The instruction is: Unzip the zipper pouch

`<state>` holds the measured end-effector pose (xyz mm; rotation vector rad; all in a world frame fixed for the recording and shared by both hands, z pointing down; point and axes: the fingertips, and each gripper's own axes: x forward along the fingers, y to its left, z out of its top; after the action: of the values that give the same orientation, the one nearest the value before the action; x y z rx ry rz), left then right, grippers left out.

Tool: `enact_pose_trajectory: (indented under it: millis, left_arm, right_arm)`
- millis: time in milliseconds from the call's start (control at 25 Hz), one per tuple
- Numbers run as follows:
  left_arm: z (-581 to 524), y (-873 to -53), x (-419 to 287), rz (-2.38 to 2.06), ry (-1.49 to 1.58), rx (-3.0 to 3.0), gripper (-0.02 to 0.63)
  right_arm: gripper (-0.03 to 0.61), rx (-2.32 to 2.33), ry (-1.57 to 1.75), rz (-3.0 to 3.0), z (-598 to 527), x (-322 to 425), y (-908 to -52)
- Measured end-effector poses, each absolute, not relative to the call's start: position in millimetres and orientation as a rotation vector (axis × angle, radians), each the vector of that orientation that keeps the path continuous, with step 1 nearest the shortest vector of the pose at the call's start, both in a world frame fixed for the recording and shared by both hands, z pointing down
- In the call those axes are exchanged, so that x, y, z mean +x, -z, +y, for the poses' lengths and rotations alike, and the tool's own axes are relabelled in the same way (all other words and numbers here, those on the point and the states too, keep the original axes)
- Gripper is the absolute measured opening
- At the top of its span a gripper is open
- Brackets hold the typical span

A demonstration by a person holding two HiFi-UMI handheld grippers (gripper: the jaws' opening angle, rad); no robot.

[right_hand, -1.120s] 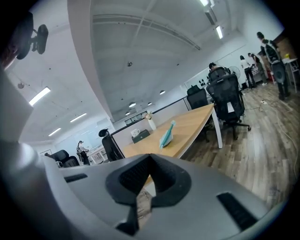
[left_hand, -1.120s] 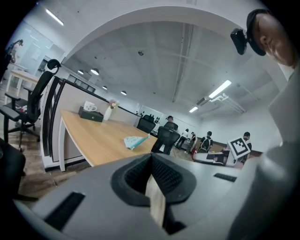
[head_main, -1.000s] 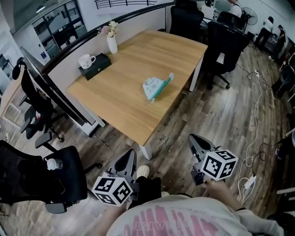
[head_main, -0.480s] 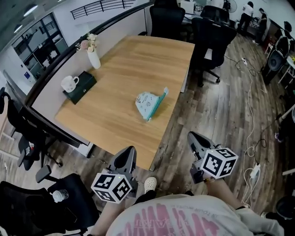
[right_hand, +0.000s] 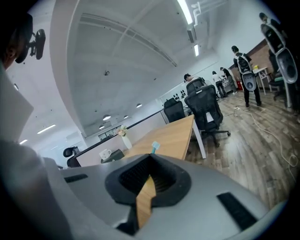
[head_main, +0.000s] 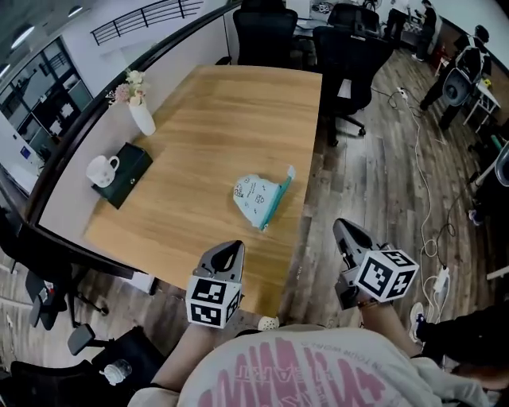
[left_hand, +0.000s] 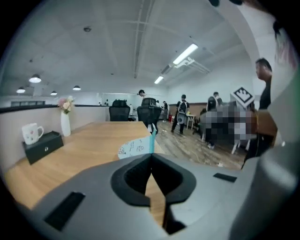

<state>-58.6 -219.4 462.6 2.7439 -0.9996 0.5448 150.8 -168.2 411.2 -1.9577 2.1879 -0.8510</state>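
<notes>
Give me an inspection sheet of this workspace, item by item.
Surface: light wooden table, mostly bare.
Job's things: pale blue zipper pouch with teal edge lies near the table's right edge, untouched; zipper state unclear.
Clutter: white mug on a dark box, white vase with flowers, all along the left edge.
Grippers: left gripper shut, empty, at the near table edge; right gripper shut, empty, over the floor.
Cables: white cable and power strip on the floor, right.
Surroundings: black office chairs; people in the background.
</notes>
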Motion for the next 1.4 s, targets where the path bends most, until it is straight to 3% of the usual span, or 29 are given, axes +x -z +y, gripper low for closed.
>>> enact_pose_trajectory:
  millis: [280, 640, 1080, 1400]
  left_arm:
    - [-245, -530, -28, -0.71, -1.079, 2.95, 0.157]
    - [-268, -572, 7, -0.55, -1.32, 3.049, 0.21]
    - [-284, -583, 29, -0.451, -1.507, 3.162, 0.219]
    - [-298, -583, 44, -0.431, -1.571, 3.22, 0.145]
  right_arm:
    - [-0.003, -2.155, 0.914, 1.998, -143, 182, -435]
    - [-0.003, -2.371, 0.891, 1.779, -100, 223, -430]
    - [-0.003, -2.473, 0.919, 1.631, -76, 241, -431]
    - [-0.003, -2.483, 0.914, 1.588, -77, 246, -433]
